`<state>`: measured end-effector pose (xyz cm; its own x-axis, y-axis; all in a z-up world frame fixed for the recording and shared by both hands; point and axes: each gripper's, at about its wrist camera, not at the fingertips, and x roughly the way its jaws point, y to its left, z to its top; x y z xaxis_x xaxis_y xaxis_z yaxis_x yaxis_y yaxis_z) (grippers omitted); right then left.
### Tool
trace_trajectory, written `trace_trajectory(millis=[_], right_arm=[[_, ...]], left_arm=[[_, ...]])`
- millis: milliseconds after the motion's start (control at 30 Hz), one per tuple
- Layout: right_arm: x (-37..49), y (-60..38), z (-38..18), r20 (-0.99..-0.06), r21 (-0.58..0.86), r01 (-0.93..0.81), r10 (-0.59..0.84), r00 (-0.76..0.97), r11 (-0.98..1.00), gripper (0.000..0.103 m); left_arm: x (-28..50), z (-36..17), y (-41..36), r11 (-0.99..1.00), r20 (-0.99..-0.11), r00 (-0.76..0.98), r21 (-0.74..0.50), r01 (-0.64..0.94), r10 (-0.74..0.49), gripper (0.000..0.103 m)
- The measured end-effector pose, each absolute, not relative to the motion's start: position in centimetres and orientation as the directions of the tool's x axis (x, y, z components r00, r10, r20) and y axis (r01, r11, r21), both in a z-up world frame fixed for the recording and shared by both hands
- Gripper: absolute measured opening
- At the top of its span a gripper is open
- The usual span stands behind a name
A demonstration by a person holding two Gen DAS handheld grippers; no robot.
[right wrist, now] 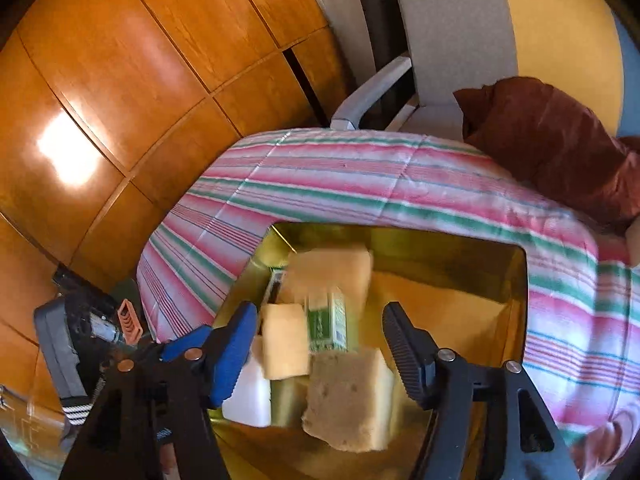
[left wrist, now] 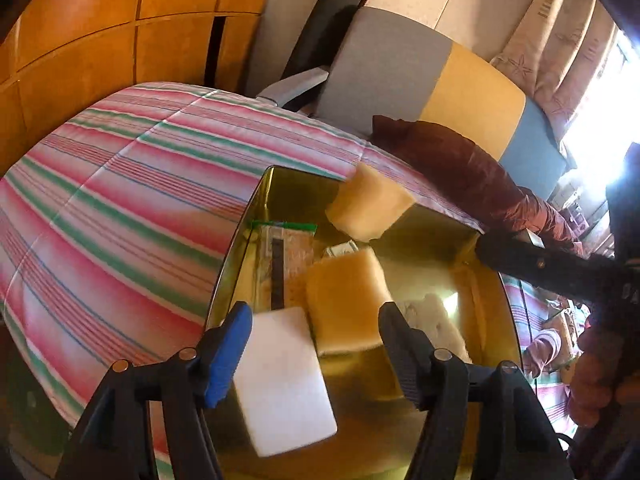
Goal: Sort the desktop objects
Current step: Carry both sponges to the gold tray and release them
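Note:
A shiny gold box (left wrist: 236,240) lies open on a pink, green and white striped cloth (left wrist: 120,200). My left gripper (left wrist: 316,356) is open above it, with a blurred white block (left wrist: 284,380) loose between its fingers. A yellow sponge (left wrist: 348,300) and a clear packet (left wrist: 280,256) lie inside the box. Another yellow sponge (left wrist: 368,208) hangs blurred over the far rim. In the right wrist view my right gripper (right wrist: 320,352) is open over the gold box (right wrist: 516,280). A brownish sponge (right wrist: 348,396) sits blurred between its fingers without being gripped. Below are a green carton (right wrist: 328,320), pale sponges (right wrist: 284,340) and the white block (right wrist: 248,396).
An office chair (right wrist: 460,40) with a dark red jacket (right wrist: 560,140) stands behind the table. Wooden cabinet doors (right wrist: 120,80) fill the left. A bright window (left wrist: 600,120) and curtain are at the far right. A person's hand (left wrist: 600,380) shows at the right edge.

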<state>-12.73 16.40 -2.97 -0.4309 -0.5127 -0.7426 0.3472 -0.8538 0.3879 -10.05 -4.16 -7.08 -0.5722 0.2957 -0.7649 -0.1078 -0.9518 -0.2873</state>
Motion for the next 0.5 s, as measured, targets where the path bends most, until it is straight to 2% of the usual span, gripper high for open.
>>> trace_trajectory(millis=[267,500], right_arm=[[-10.2,17.6,-4.5,-0.760,0.376,0.327,-0.491,-0.426,-0.867,0.069],[-8.1,19.1,-4.2,-0.753,0.360,0.319,-0.475,-0.456,-0.876,0.078]], left_arm=[[-7.9,-6.8,-3.4,-0.955,-0.768,-0.573,-0.281,-0.100,0.286,0.066],[-6.8,-6.3,-2.3,-0.944,-0.766,-0.557,-0.306,-0.124,0.321,0.065]])
